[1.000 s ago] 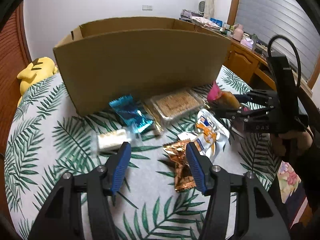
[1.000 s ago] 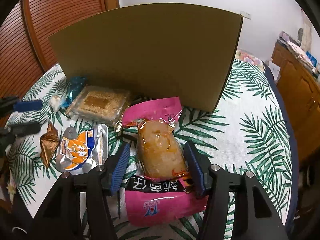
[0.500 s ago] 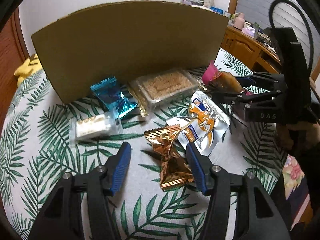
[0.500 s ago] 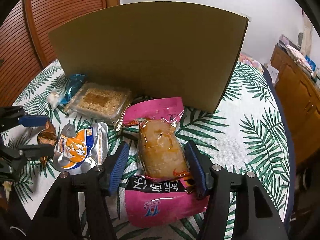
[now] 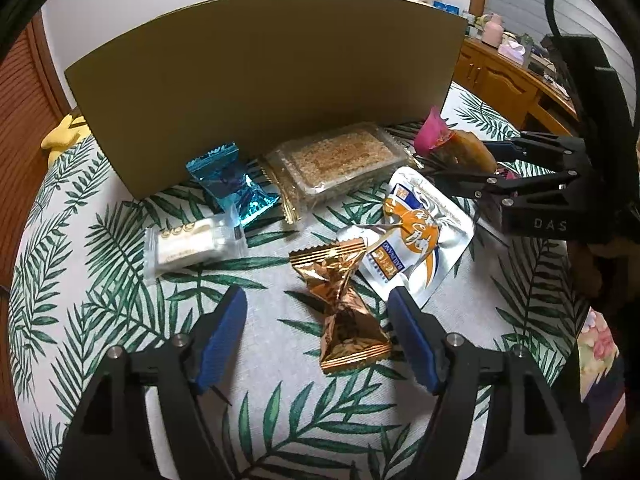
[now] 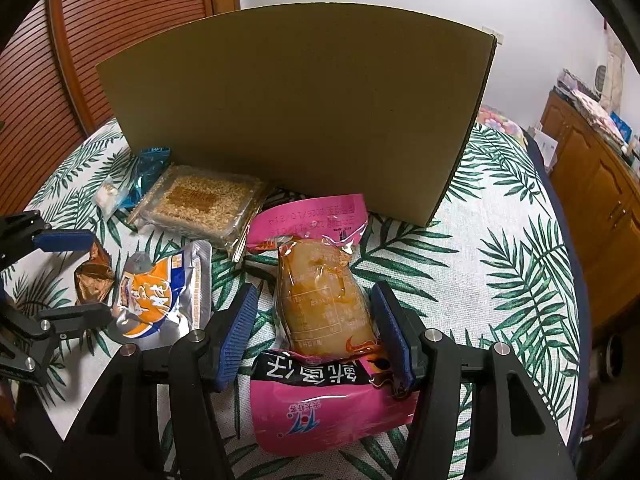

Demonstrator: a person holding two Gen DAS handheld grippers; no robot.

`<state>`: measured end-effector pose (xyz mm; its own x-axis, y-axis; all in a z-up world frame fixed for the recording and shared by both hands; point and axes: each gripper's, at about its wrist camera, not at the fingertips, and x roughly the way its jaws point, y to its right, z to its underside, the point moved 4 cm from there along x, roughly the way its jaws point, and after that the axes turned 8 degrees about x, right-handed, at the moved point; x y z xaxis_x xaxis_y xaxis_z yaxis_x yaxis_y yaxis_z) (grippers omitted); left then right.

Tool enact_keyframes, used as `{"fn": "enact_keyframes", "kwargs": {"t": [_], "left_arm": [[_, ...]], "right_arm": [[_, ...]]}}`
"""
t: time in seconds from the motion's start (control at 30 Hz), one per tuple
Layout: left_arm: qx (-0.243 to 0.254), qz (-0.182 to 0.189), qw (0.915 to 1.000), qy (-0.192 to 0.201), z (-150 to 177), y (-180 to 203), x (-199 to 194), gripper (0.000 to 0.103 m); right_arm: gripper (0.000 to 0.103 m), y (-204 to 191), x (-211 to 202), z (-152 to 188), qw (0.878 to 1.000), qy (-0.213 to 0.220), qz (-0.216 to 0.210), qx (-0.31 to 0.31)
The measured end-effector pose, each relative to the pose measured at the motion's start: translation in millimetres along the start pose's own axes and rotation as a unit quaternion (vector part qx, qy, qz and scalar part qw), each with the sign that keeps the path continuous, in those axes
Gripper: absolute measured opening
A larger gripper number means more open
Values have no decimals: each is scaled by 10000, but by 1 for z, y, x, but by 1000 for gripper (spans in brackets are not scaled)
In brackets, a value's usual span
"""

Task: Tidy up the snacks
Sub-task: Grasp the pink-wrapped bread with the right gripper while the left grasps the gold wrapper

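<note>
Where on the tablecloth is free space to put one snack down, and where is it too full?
Free: the leaf-print cloth right of the pink packet, before the cardboard box corner, around; also the cloth left of the white packet. Crowded: the strip before the box, from the blue wrapper to the clear tray.

Six wrapped snacks lie before an upright cardboard box.

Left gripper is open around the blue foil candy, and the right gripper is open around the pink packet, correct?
Not quite. The left wrist view shows the left gripper open around the gold foil candy, not the blue one. The right gripper is open around the pink packet.
</note>
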<state>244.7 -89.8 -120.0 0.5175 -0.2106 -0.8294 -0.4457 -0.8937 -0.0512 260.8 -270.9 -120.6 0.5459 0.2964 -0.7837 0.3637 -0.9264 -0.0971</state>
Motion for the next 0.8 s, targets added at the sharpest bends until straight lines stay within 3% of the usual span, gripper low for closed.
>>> {"fn": "enact_keyframes", "kwargs": {"t": [0.13,0.37,0.57,0.8], "left_arm": [[-106,-89,9999,-21,1,-3,0,74],[-188,278,9994,117,0,-11,-1,73],[-207,536,9981,221,2,-16,-5,54],[57,377,9989,265,4,-5,-8,18]], "right_arm": [[60,1,0,0,10000,1,-1,1],[60,0,0,0,10000,1,-3,1],[60,0,0,0,10000,1,-5,2],[60,0,0,0,10000,1,-6,2]]}}
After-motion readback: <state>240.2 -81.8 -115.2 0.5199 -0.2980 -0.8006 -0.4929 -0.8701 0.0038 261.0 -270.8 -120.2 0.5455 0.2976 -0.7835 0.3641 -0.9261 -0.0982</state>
